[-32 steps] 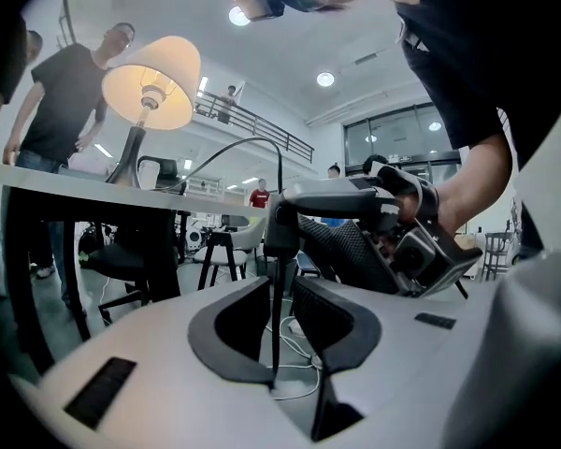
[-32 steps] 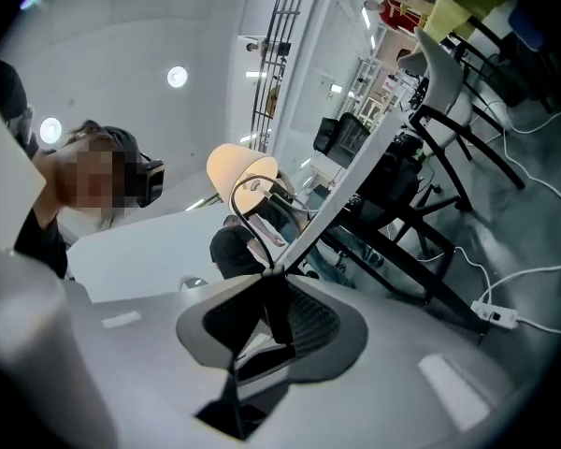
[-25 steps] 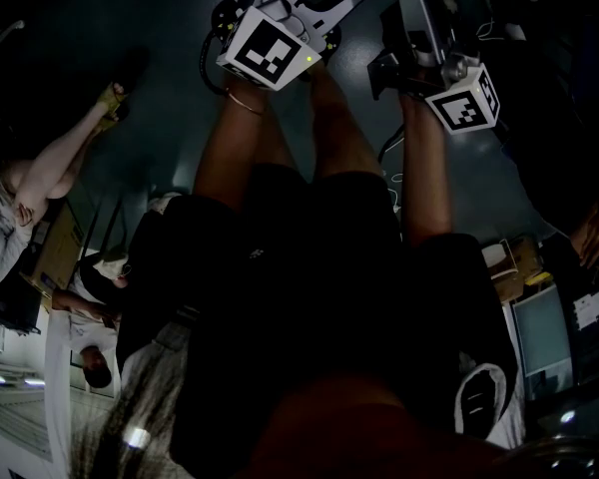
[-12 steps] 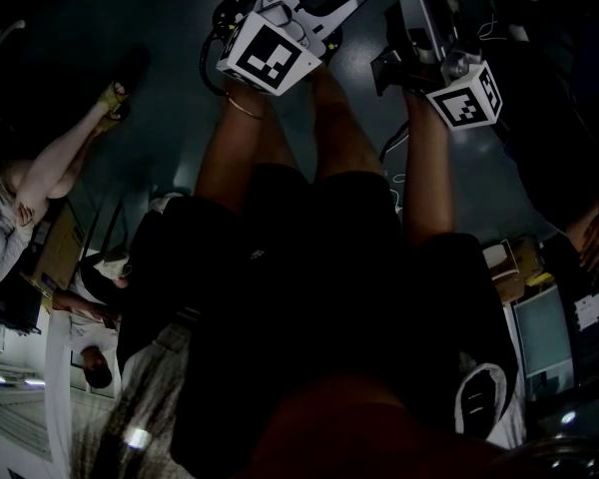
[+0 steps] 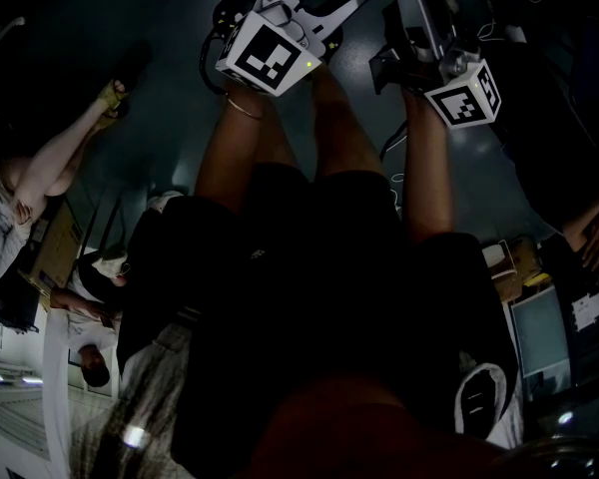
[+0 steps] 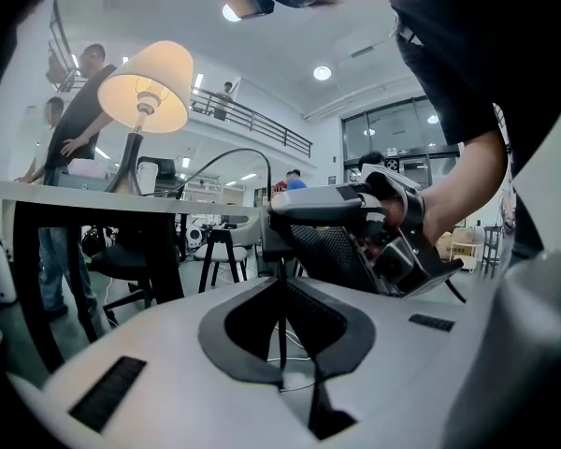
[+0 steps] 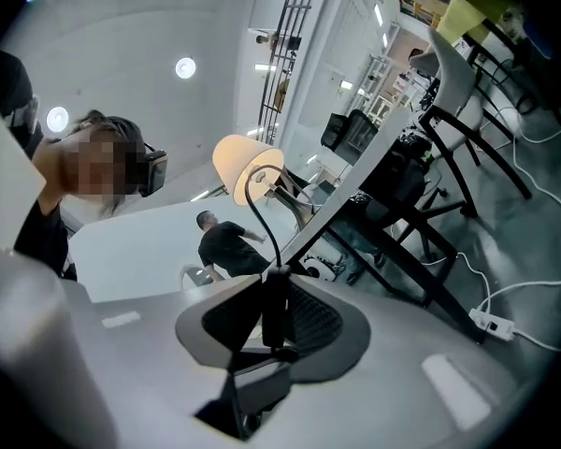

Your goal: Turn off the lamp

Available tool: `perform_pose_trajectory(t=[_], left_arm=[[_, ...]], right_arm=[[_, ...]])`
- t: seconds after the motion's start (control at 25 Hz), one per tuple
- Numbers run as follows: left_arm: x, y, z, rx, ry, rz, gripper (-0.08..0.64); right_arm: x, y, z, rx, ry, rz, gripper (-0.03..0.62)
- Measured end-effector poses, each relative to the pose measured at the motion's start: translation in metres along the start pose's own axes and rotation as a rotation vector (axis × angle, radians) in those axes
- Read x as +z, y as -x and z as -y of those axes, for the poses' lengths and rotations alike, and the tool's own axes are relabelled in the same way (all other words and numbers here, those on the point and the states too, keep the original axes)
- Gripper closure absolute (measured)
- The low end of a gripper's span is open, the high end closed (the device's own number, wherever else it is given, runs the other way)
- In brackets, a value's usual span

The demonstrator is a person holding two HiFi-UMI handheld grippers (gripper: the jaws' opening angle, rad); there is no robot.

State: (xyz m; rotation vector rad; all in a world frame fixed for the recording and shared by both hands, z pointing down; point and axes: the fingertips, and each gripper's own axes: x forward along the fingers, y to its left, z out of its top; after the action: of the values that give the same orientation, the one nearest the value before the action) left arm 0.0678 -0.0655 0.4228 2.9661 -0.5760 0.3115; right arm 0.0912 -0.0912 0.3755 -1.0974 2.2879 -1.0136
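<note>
Two claws are at work well away from the lamp (image 6: pixel 148 87), which stands lit and glowing at the far end of a white surface (image 6: pixel 93 193). A thin dark cord (image 6: pixel 248 152) arcs from the foot of the lamp, out past the edge of the surface and down to the claws. The right claw (image 7: pixel 273 288) is clamped on a dark, elongated inline switch (image 7: pixel 277 321) that hangs on that cord, and the body of the switch keeps its jaws fairly wide. The left claw (image 6: pixel 280 293) sits just beside the right one with its jaws drawn together on the thin cord near the switch. The pads seem to pinch it, though the line is so fine that the contact is hard to confirm. I judge the switch to be a small, hard, smooth plastic piece, light and stiff, that may twist or slip between the pads. The squeeze therefore belongs square across its button face, not on its rounded edges. The cord is limp and offers no resistance of its own, so a second grip close by is needed to steady it. Tugging is the hazard: the lamp looks top-heavy and slim-stemmed, and a pull on the cord could drag or tip it.
</note>
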Motion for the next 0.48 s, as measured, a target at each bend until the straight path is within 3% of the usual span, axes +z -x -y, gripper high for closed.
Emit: perform_pose_trajectory(t=[0.48], left_arm=[[-0.0055,-0.0012,0.0009,-0.009,0.044,0.008,0.534]], right_arm=[[-0.0020,0.0005,0.0003,-0.007,0.008,-0.013,0.514]])
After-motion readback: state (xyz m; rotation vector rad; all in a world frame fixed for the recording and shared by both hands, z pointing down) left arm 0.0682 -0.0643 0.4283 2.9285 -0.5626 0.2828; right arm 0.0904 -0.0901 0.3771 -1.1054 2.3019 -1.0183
